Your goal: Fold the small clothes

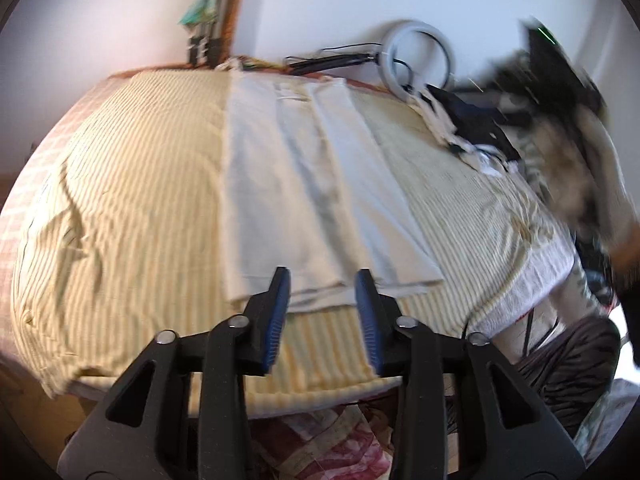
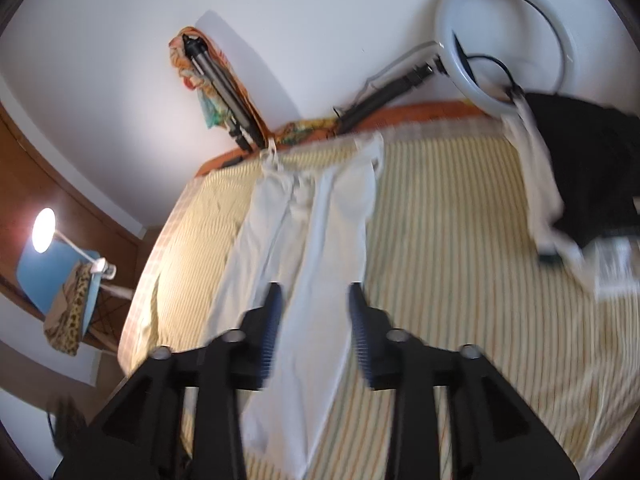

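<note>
A pair of white trousers [image 1: 304, 184] lies flat and lengthwise on a yellow striped bed cover [image 1: 132, 200], with the leg hems toward me in the left wrist view. My left gripper [image 1: 323, 276] is open and empty, its fingertips just above the near hem. In the right wrist view the white trousers [image 2: 308, 248] run from the far bed edge toward me. My right gripper [image 2: 313, 290] is open and empty, held above the trousers' middle. In the left wrist view the right gripper shows only as a dark blur [image 1: 560, 64] at the upper right.
A white ring light [image 2: 504, 36] on a black stand leans on the wall behind the bed. A pile of black and white clothes [image 2: 584, 168] lies at the bed's far right corner. A lamp [image 2: 43, 230] and a blue chair [image 2: 56, 276] stand left of the bed.
</note>
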The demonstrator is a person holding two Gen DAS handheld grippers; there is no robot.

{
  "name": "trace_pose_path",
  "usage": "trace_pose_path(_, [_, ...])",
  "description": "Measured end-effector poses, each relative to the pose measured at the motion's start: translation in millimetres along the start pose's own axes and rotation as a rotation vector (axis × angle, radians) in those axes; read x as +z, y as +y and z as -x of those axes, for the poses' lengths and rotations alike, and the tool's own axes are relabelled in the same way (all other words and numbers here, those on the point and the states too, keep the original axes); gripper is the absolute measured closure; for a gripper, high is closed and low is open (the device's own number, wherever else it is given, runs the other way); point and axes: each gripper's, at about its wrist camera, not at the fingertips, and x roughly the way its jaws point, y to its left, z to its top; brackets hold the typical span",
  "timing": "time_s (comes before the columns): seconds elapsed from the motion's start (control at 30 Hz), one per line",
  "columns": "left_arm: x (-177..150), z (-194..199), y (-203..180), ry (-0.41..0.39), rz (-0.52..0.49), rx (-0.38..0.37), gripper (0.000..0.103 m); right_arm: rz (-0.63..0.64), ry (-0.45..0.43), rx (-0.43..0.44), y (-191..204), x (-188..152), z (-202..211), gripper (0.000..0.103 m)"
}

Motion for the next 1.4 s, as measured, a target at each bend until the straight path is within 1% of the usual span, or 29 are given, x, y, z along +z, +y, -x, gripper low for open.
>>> trace_pose_path(0.03, [4.1,0.2,7.9,0.006,0.022,0.0,0.058,0.0,0.012,-0.001,0.3,-9.6,2.5,0.065])
trace_pose_path(0.17, [16.8,-9.5,34.5,0.053,0.086,0.013,0.057,-0.018,0.085,0.009,-0.9,-56.0,-1.7,0.065])
trace_pose_path(0.27, [17.4,-27.1,54.9,0.122,0.171,-0.011,0.058,-0.026,0.16,0.007,-3.5,-87.2,-19.0,0.065])
trace_pose_path(0.4, [10.1,-44.4,65.2,0.189,0.248,-0.076,0.058,-0.075,0.258,0.034,-10.5,-117.8,-46.4,0.065])
trace_pose_path(0.47, [8.7,-50.9,68.8,0.211,0.282,-0.106,0.058,-0.088,0.286,0.052,-11.4,-124.0,-53.8,0.065])
trace_pose_path(0.5, [8.4,-54.0,70.8,0.217,0.302,-0.119,0.06,-0.087,0.295,0.063,-11.5,-126.7,-56.5,0.065])
trace_pose_path(0.53, [8.0,-56.0,72.2,0.222,0.315,-0.125,0.068,-0.078,0.289,0.065,-10.0,-126.8,-56.8,0.065])
trace_pose_path(0.6, [7.1,-58.9,73.6,0.232,0.33,-0.125,0.08,-0.074,0.289,0.082,-8.6,-129.2,-55.7,0.068])
trace_pose_path(0.63, [6.9,-59.7,74.9,0.231,0.335,-0.125,0.089,-0.08,0.295,0.101,-8.5,-129.5,-57.2,0.07])
trace_pose_path(0.67, [6.9,-61.0,75.5,0.234,0.339,-0.127,0.093,-0.085,0.307,0.122,-7.8,-130.2,-60.6,0.074])
trace_pose_path(0.7, [7.3,-63.1,75.3,0.235,0.343,-0.131,0.095,-0.078,0.31,0.125,-6.7,-131.4,-60.8,0.076])
trace_pose_path(0.73, [8.1,-64.2,75.4,0.234,0.34,-0.133,0.098,-0.066,0.307,0.121,-4.9,-132.0,-61.7,0.08])
trace_pose_path(0.77, [8.3,-63.7,74.1,0.231,0.333,-0.128,0.098,-0.056,0.305,0.122,-3.8,-131.5,-62.0,0.098])
trace_pose_path(0.8, [8.7,-62.9,73.9,0.226,0.322,-0.123,0.1,-0.059,0.319,0.148,-3.2,-131.6,-64.7,0.1])
trace_pose_path(0.83, [9.2,-61.0,72.4,0.218,0.311,-0.117,0.1,-0.078,0.324,0.165,-2.9,-133.9,-67.0,0.1])
trace_pose_path(0.9, [8.9,-54.8,71.8,0.199,0.3,-0.11,0.101,-0.076,0.317,0.153,-3.4,-137.6,-66.0,0.1])
trace_pose_path(1.07, [0.1,-39.7,72.6,0.181,0.284,-0.113,0.101,-0.059,0.257,0.189,-4.5,-139.6,-35.5,0.101])
trace_pose_path(1.13, [-2.4,-45.0,72.5,0.2,0.277,-0.097,0.101,-0.063,0.279,0.179,-7.3,-144.2,-40.2,0.102])
trace_pose_path(1.2, [-3.3,-48.4,72.3,0.209,0.284,-0.094,0.101,-0.073,0.32,0.141,-10.6,-148.3,-53.5,0.102])
trace_pose_path(1.33, [-1.8,-45.3,70.4,0.193,0.273,-0.083,0.101,-0.079,0.318,0.148,-11.1,-143.2,-55.3,0.102])
trace_pose_path(1.4, [-0.2,-43.3,70.4,0.189,0.272,-0.083,0.101,-0.093,0.319,0.169,-14.5,-141.0,-54.0,0.102])
